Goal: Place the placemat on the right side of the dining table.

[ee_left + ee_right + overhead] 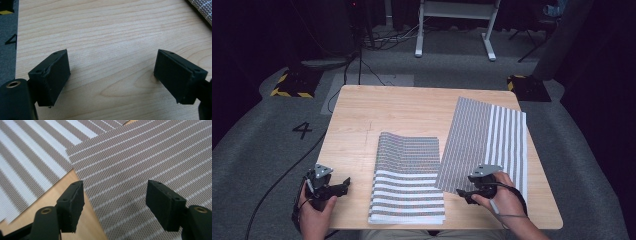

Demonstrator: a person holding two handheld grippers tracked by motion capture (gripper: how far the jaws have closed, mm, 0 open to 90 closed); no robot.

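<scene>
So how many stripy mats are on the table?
2 spots: a folded stripy stack in the middle near the front edge, maybe several mats, and a single mat lying flat at the right, its near corner under the right gripper.

A black figure "4" (302, 130) is marked on the grey floor (262, 150), up and to the left of the left gripper's fingers (343, 184) in the high view. The left gripper view seems to catch part of that same "4" (10, 41) on the floor, left of its fingers past the counter (112, 37) edge. Nothing else is readable.
</scene>
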